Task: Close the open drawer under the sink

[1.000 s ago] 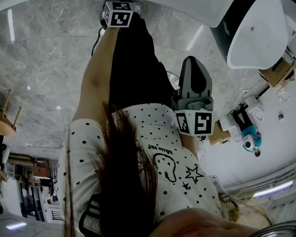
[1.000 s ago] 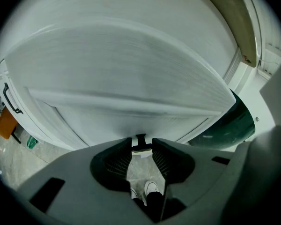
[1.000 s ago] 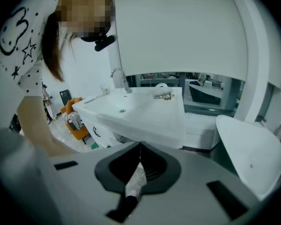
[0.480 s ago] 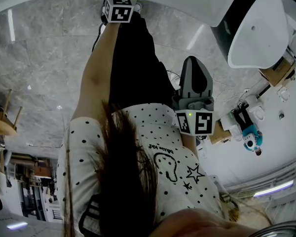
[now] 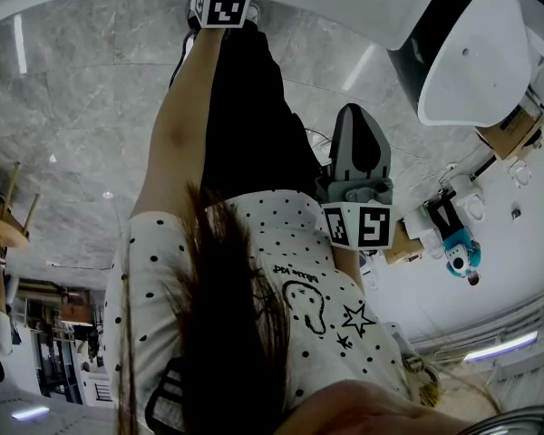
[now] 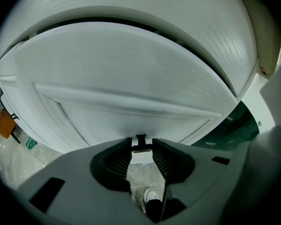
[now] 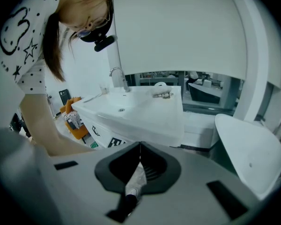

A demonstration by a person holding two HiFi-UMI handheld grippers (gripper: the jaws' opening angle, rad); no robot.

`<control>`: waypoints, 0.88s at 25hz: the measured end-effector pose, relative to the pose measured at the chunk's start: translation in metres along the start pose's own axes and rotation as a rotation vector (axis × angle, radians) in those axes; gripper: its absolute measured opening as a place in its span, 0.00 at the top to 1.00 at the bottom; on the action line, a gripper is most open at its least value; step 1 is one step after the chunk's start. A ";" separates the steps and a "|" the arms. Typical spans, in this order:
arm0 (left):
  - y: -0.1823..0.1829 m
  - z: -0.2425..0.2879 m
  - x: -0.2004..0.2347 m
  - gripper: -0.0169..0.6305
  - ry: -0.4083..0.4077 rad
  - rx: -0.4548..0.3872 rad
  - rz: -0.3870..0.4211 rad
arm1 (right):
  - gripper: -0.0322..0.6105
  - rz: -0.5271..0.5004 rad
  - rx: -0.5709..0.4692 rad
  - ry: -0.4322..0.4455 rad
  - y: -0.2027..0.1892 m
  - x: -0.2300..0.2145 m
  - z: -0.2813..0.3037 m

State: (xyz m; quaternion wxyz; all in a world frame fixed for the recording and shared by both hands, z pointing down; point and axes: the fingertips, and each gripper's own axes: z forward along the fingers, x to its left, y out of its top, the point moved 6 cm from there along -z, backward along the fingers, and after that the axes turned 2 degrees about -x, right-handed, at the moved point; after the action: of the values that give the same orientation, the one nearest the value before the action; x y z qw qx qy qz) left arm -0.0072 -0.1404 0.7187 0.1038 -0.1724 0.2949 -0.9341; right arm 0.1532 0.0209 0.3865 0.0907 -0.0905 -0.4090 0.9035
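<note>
Change: Over the last second we watch the left gripper (image 6: 141, 144) climb toward the top edge of the head view, the arm stretching after it. The right gripper (image 7: 139, 146) has stayed at frame centre.
Meaning: We judge the push on the drawer to be under way but not finished (a dark gap still curves above its front in the left gripper view).
Drawer: The drawer (image 6: 131, 78) fills the upper and middle part of the left gripper view, right against the jaw tips.
Left grip: The jaws stand nearly together, ribbed pads (image 6: 121, 161) either side of a small dark pull (image 6: 140, 139), which they seem to pinch.
Right grip: The jaws are pressed tip to tip with nothing between them. A slit lower down shows only floor and a shoe.
Materials: The drawer front is matte white and panelled, with a raised rail across it. The floor (image 5: 72, 107) is polished grey marble with veins. The sink (image 7: 131, 109), at centre of the right gripper view, is a glossy white slab with a curved metal faucet (image 7: 117, 76).
</note>
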 end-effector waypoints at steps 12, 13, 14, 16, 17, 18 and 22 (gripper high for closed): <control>0.005 0.001 -0.001 0.76 0.003 -0.022 0.000 | 0.93 -0.011 0.001 0.019 0.002 -0.003 0.003; 0.006 0.001 -0.002 0.76 -0.001 -0.024 0.001 | 0.93 -0.012 0.000 0.021 0.002 -0.004 0.003; 0.006 0.002 -0.002 0.76 -0.007 -0.025 0.002 | 0.93 -0.012 -0.001 0.023 0.002 -0.004 0.002; 0.003 0.002 -0.001 0.76 -0.022 -0.023 0.005 | 0.93 -0.014 -0.005 0.029 0.001 -0.003 0.001; 0.002 0.002 -0.001 0.76 -0.029 -0.019 0.006 | 0.93 -0.016 -0.008 0.032 0.000 -0.002 0.000; 0.001 0.001 -0.002 0.76 -0.033 -0.014 0.005 | 0.93 -0.017 -0.011 0.035 0.000 -0.002 -0.001; 0.004 -0.013 -0.003 0.76 -0.017 -0.044 -0.033 | 0.93 -0.023 -0.031 0.046 0.004 -0.001 -0.004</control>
State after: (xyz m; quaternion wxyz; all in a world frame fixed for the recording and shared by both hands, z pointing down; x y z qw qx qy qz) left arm -0.0090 -0.1364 0.7059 0.0873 -0.1873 0.3115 -0.9275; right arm 0.1545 0.0211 0.3812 0.1089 -0.1080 -0.4219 0.8936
